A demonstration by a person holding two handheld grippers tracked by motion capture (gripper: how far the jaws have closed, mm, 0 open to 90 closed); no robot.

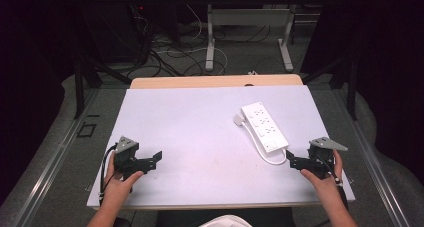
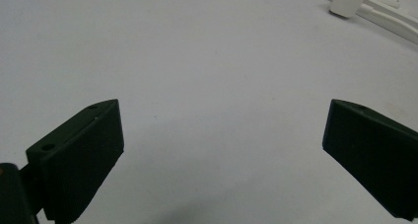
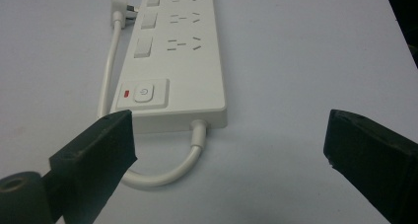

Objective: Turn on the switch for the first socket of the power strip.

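A white power strip (image 1: 264,126) lies on the white table (image 1: 200,137) at the right, angled toward the far left. Its cable (image 1: 272,159) loops from the near end and runs along its left side to a white plug (image 1: 239,119). In the right gripper view the power strip (image 3: 175,51) lies just ahead with its power button (image 3: 143,93) and the cable loop (image 3: 167,172) nearest. My right gripper (image 1: 295,162) rests open just right of the strip's near end, nothing between its jaws. My left gripper (image 1: 155,159) stands open at the table's near left over bare tabletop.
The table's front edge (image 1: 220,205) runs just behind both hands. A wooden strip (image 1: 215,81) borders the far edge. Beyond it, another table's metal legs (image 1: 210,42) and tangled cables (image 1: 165,57) stand on the floor. Dark frame posts (image 1: 79,82) flank the table.
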